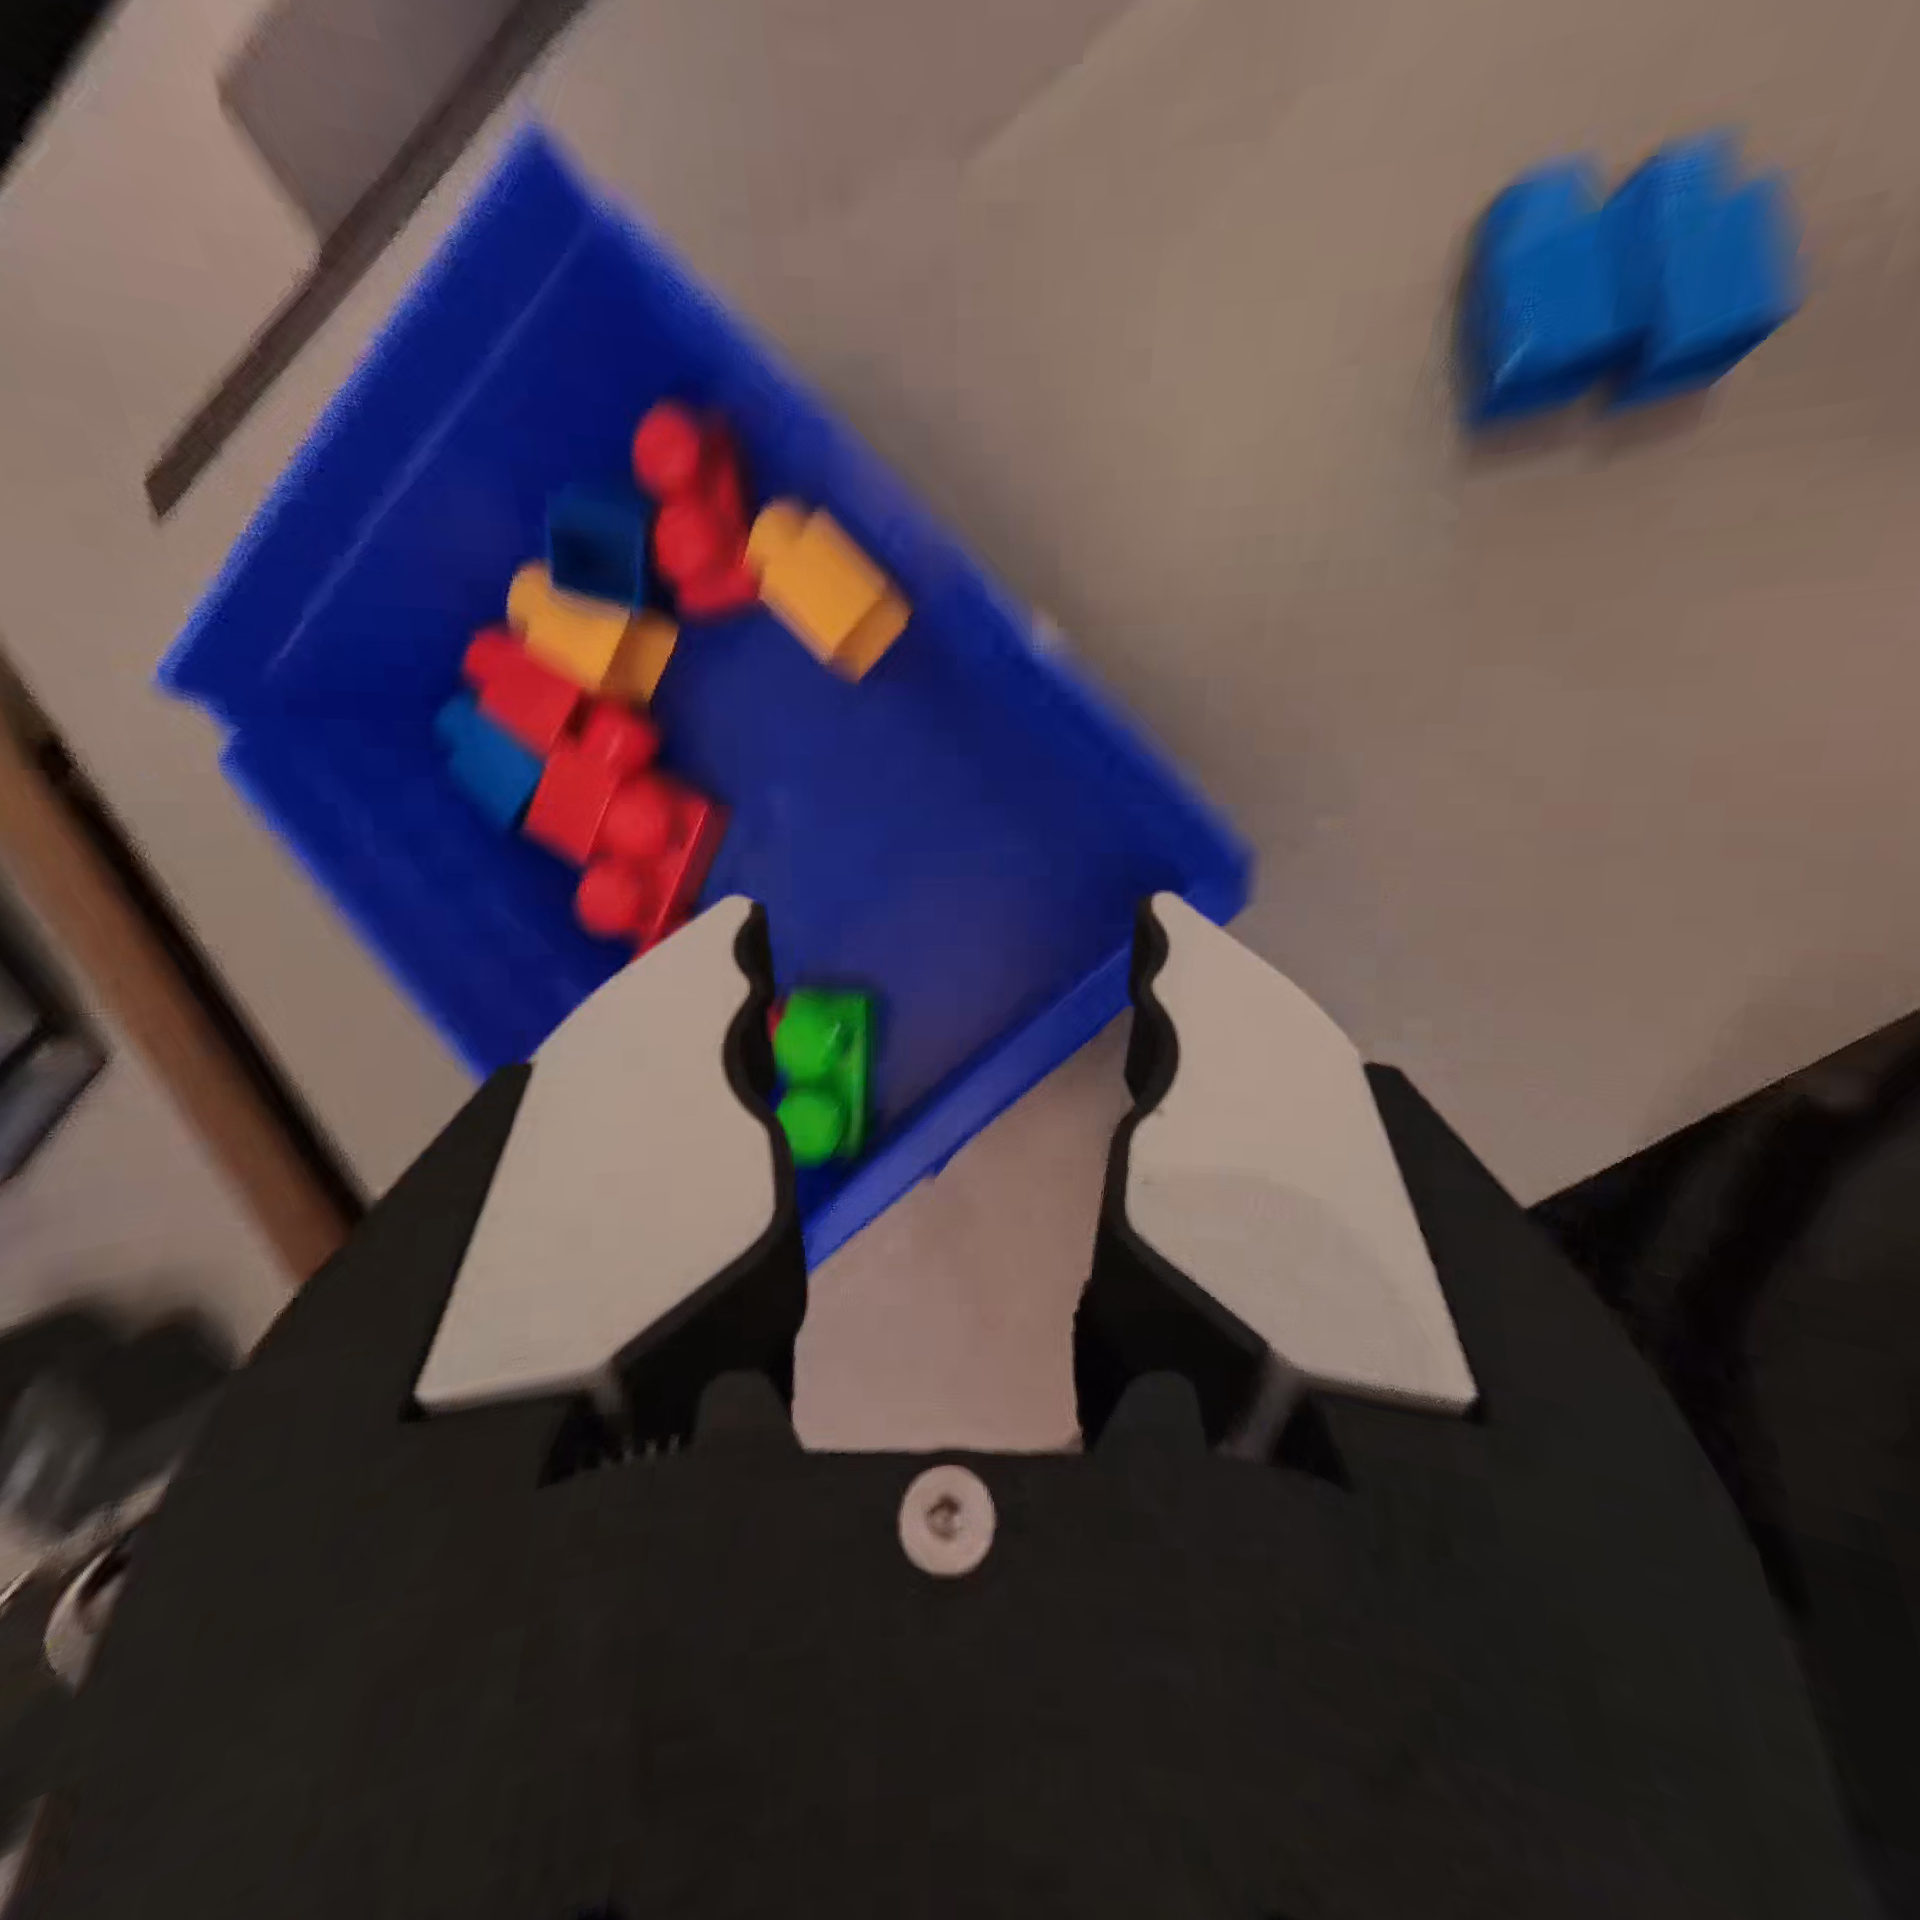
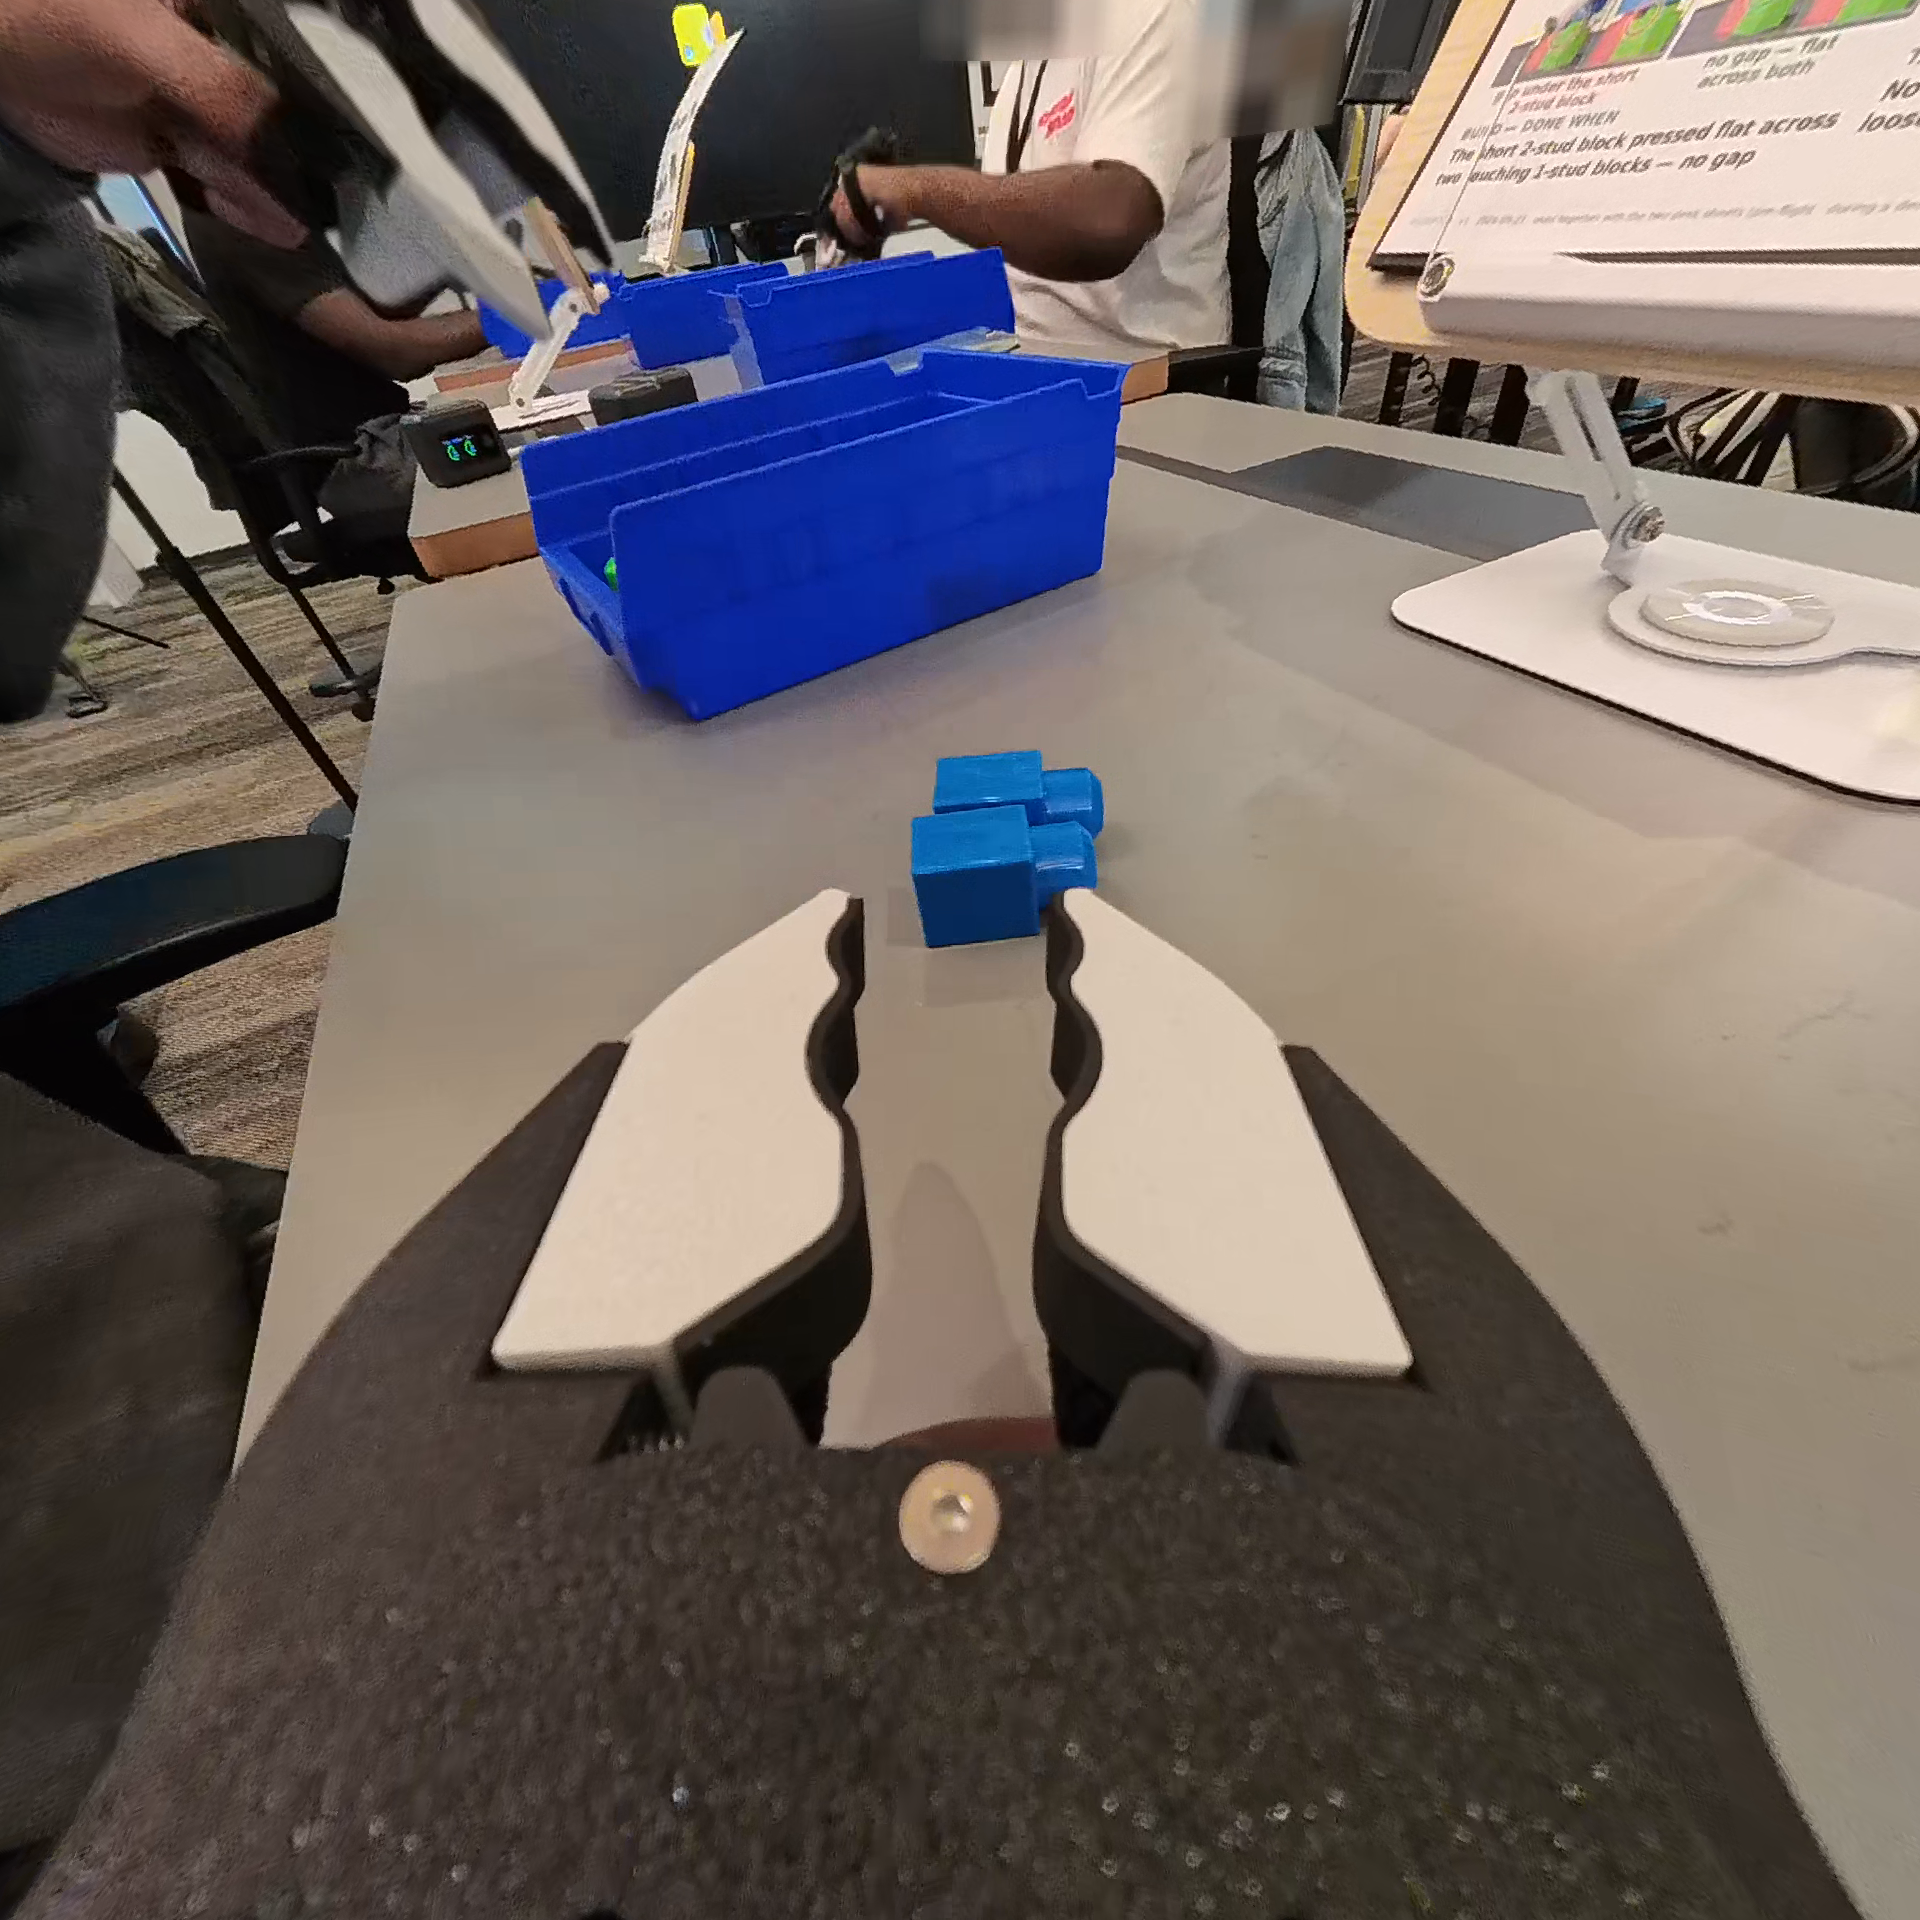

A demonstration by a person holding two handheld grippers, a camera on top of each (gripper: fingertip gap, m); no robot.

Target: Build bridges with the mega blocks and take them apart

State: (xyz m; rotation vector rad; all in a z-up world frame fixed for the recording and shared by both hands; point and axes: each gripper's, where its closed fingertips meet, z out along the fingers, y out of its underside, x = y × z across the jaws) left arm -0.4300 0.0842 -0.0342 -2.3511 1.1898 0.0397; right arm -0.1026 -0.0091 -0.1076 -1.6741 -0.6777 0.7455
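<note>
Two blue one-stud blocks (image 2: 1000,847) lie on their sides, touching, on the grey table (image 2: 1351,1039); they also show blurred in the left wrist view (image 1: 1626,275). My right gripper (image 2: 954,909) is open and empty, low over the table just short of the nearer block. My left gripper (image 1: 948,920) is open and empty, held above the near end of the blue bin (image 1: 1039,727). The bin holds several red blocks (image 1: 613,800), yellow blocks (image 1: 831,587), blue blocks (image 1: 483,758) and a green two-stud block (image 1: 826,1075). The bin also shows in the right wrist view (image 2: 831,561).
A white stand base (image 2: 1704,644) with a tilted instruction board (image 2: 1662,156) sits at the table's right. More blue bins (image 2: 862,307) and people sit at a table behind. The other gripper (image 2: 416,166) shows at the upper left. A chair (image 2: 156,914) stands left. Tip to tip, the grippers are about 35 centimetres apart. The white stand base (image 2: 1704,644) lies some 35 centimetres from my right tips, 45 centimetres from my left tips.
</note>
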